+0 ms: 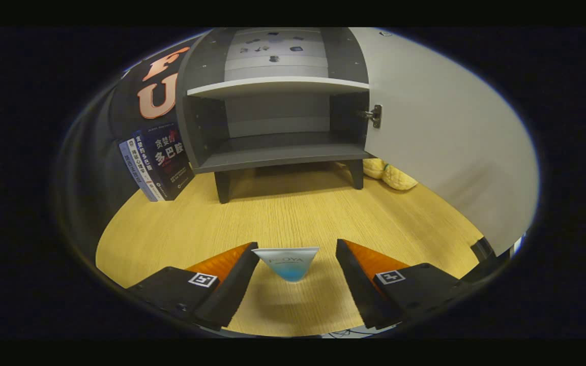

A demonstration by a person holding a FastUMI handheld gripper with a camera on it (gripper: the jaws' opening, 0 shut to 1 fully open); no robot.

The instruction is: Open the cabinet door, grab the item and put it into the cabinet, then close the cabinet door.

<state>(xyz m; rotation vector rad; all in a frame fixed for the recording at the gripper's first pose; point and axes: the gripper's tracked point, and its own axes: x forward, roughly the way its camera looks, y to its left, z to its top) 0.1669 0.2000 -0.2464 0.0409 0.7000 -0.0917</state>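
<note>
Tool (pixel 297 254) spread wide over the wooden worktop (pixel 293 213); a small tube (pixel 288 263) sits between its fingers, touching the left one, clear of the right. Beyond, the cabinet (pixel 277 122) stands with its door (pixel 440 137) swung open; books (pixel 158 162) lean at its left, a yellow plush toy (pixel 389 175) behind the door.

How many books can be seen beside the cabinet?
2 at least: a dark book leaning against the cabinet's left side, and a lighter one behind it. More may be hidden behind these.
</note>
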